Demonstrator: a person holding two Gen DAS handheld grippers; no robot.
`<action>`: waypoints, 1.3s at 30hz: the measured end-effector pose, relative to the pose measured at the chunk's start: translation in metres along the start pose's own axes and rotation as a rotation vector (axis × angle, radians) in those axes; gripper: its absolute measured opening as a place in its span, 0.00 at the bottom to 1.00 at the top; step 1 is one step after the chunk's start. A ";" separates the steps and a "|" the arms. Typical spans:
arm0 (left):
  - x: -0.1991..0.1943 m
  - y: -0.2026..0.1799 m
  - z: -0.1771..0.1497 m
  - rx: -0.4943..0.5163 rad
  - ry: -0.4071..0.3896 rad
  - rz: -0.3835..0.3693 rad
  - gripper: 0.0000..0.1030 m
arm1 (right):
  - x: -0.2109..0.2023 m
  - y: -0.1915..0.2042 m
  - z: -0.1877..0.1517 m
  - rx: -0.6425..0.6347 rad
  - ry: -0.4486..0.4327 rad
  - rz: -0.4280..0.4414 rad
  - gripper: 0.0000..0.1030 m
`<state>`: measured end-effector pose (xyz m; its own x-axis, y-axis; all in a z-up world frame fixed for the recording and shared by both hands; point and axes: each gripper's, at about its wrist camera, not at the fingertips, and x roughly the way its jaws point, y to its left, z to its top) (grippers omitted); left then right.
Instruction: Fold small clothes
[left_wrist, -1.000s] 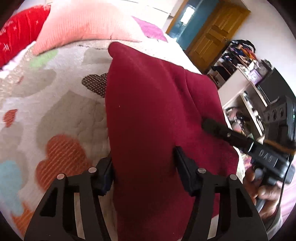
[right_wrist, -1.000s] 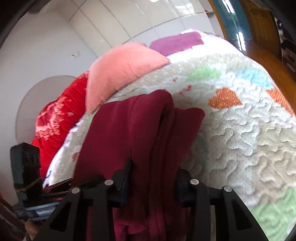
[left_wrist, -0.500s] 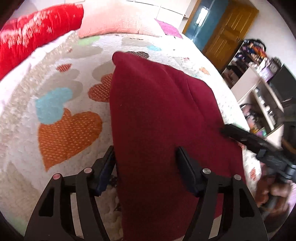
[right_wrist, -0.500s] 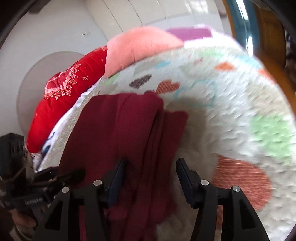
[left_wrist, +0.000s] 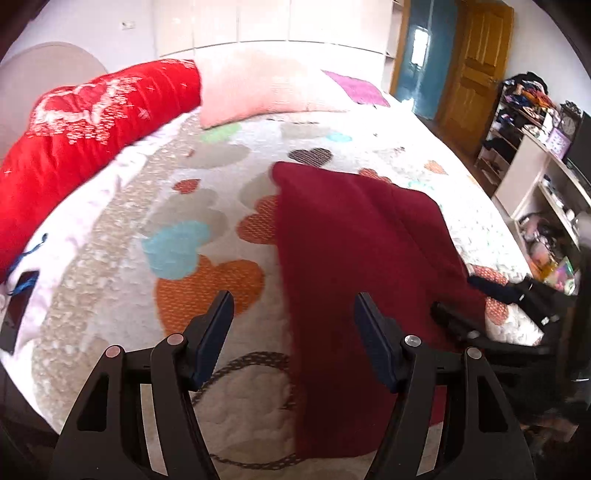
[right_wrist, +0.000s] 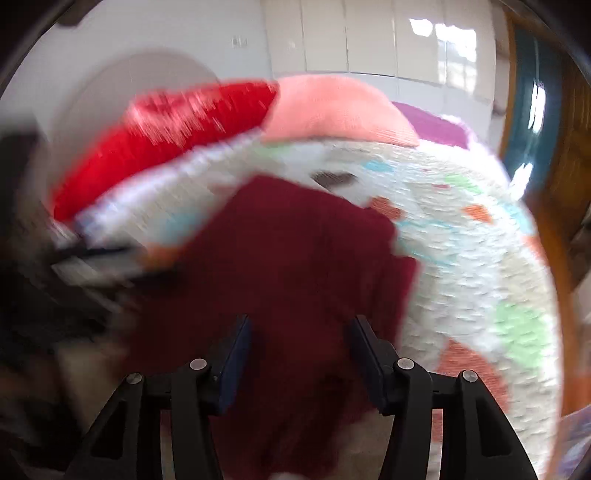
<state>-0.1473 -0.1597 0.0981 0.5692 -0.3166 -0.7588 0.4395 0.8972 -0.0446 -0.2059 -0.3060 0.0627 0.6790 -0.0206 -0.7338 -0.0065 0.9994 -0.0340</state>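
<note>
A dark red garment (left_wrist: 354, 266) lies folded lengthwise on the heart-patterned quilt (left_wrist: 207, 280), stretching away from me. My left gripper (left_wrist: 293, 332) is open above the quilt, with the garment's left edge running between its fingers, apart from both. My right gripper (right_wrist: 299, 347) is open over the garment's near end (right_wrist: 295, 273), holding nothing; its view is motion-blurred. The right gripper's dark finger (left_wrist: 454, 319) shows at the garment's right edge in the left wrist view.
A red bolster (left_wrist: 85, 129) and a pink pillow (left_wrist: 258, 92) lie at the head of the bed. Cluttered shelves (left_wrist: 535, 147) and a wooden door (left_wrist: 472, 62) stand to the right. A dark cloth (left_wrist: 487, 286) lies near the bed's right edge.
Both grippers have pulled back and risen away from the garment. The left gripper has shifted left, so the garment now lies mostly under its right finger. The garment stays flat on the quilt.
</note>
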 end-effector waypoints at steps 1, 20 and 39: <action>-0.002 0.002 -0.002 -0.004 -0.006 0.009 0.65 | 0.011 -0.001 -0.006 -0.009 0.035 -0.041 0.52; -0.038 -0.024 -0.010 0.009 -0.156 0.062 0.66 | -0.077 -0.001 -0.011 0.208 -0.212 -0.044 0.60; -0.046 -0.029 -0.015 0.019 -0.208 0.074 0.66 | -0.082 0.004 -0.015 0.221 -0.220 -0.073 0.63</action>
<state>-0.1967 -0.1662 0.1247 0.7305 -0.3088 -0.6091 0.4031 0.9149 0.0196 -0.2721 -0.3012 0.1126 0.8143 -0.1101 -0.5699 0.1914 0.9779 0.0846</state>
